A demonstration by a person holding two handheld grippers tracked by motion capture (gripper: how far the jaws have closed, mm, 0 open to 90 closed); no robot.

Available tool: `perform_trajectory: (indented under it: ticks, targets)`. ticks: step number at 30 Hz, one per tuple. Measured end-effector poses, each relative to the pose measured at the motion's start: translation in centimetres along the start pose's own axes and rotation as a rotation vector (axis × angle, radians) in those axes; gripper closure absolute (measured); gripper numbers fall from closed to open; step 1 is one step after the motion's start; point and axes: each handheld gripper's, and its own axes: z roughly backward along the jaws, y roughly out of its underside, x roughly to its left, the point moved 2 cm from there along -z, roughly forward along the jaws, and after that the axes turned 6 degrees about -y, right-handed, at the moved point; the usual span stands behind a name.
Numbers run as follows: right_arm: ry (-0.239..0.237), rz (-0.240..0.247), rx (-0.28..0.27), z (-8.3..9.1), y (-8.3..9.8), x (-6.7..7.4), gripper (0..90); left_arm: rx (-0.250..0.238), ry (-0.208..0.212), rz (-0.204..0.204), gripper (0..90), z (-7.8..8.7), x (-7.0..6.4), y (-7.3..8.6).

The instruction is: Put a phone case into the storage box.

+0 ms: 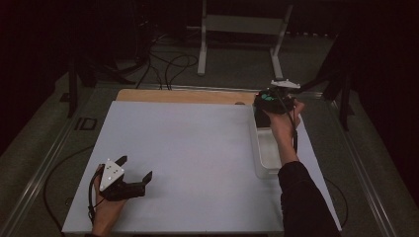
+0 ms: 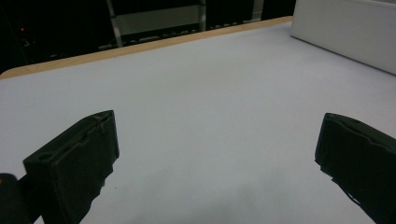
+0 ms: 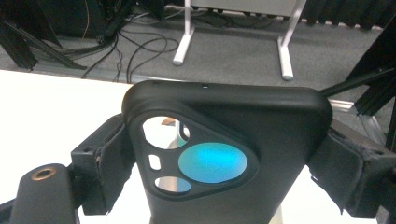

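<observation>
A person works at a table (image 1: 188, 148) covered by a pale sheet, holding a two-jaw gripper in each hand.

The right gripper (image 1: 269, 106) is at the far right of the table, above the far end of a white bin (image 1: 267, 153) that sits along the table's right edge. In the right gripper view its jaws are clamped on the two sides of a black phone case (image 3: 224, 154), one jaw pressing each edge. The case stands upright with its top end up. Its camera cut-out is a rounded triangle with several openings, and a round blue-green patch shows in the largest one. In the high view the case (image 1: 264, 116) hangs just over the bin's far end; whether it touches the bin cannot be told.

The left gripper (image 1: 133, 175) is near the front left corner of the table, well apart from the bin. Its jaws are spread wide with nothing between them, and the left gripper view shows bare table surface in the gap. The bin's white wall (image 2: 345, 32) appears at the upper right of that view.

Beyond the table's wooden far edge, on a grey floor, stand a white metal frame (image 1: 242, 34) and loose black cables (image 1: 168, 64).
</observation>
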Motion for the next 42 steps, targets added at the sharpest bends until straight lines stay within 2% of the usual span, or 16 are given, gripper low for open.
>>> perform_trajectory:
  ticks: [19,25,34,42]
  targets:
    - [0.025,-0.015,0.059,-2.4,1.4,-0.4,13.5,-0.005,0.001,0.008,0.3,0.0,0.2,0.0]
    - [0.029,-0.027,0.054,-2.7,1.4,-0.5,13.5,-0.006,0.0,0.011,0.3,0.1,0.2,-0.1]
    - [0.029,-0.019,0.05,-3.1,1.3,-0.5,13.2,-0.007,0.001,0.013,0.3,0.1,0.2,-0.1]
    - [-0.01,-0.029,0.043,-3.2,1.4,-1.1,12.2,-0.007,0.002,0.014,0.3,0.1,0.3,-0.1]
